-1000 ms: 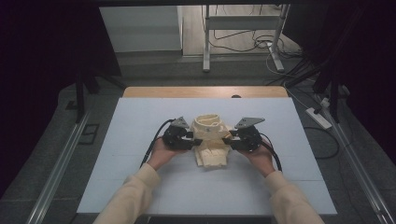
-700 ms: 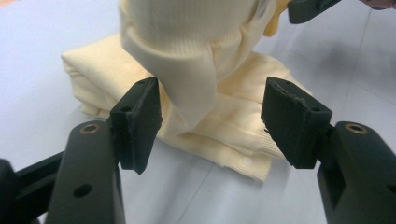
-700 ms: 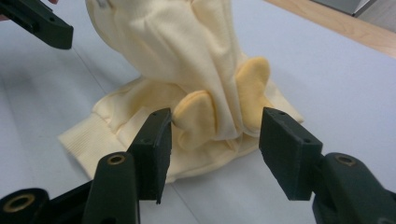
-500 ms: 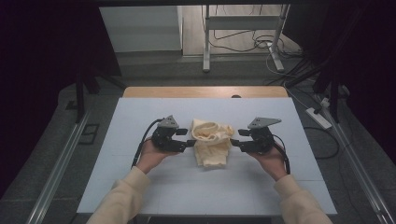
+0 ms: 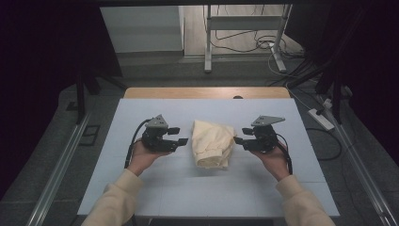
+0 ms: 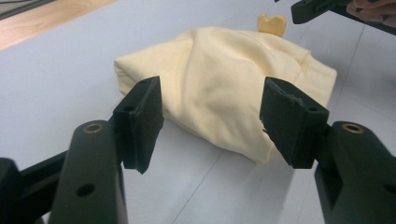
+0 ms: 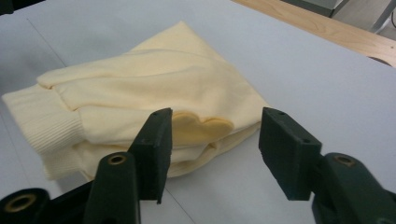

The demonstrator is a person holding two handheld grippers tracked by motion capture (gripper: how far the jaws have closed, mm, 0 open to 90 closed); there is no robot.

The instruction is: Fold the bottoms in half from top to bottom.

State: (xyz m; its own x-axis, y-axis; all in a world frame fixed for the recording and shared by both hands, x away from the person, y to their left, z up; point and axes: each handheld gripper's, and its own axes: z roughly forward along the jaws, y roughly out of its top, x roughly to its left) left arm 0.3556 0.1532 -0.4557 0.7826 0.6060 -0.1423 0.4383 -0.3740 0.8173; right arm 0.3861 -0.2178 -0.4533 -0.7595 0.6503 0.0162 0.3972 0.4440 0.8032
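Left jaws: parted, nothing between the pads; they have just been closing a little, well short of meeting.
Left gripper (image 5: pixel 181 140): held clear of the cloth on its left side, jaws aimed right toward it; its own view (image 6: pixel 210 121) looks across a strip of bare mat at the bundle.
Right jaws: also parted and empty; they too have just been closing slightly.
Right gripper (image 5: pixel 238 140): held just right of the cloth, jaws aimed left, not touching it; in its own view (image 7: pixel 212 149) the bundle lies beyond the pads.
Folded garment (image 5: pixel 212 143): a pale yellow knitted piece, folded into a compact bundle, lying flat in the middle of the mat between the two grippers; a ribbed cuff (image 7: pixel 44 126) shows at one end and a small deeper-yellow patch (image 7: pixel 198 128) pokes out from the fold on the right gripper's side.
Mat (image 5: pixel 155 183): light blue-grey sheet covering most of the table.
Table (image 5: pixel 207 92): bare wooden edge showing along the far side.
Hands: left hand (image 5: pixel 141 157) and right hand (image 5: pixel 275 160) each grasp a gripper from the near side, in cream sleeves (image 5: pixel 117 200).
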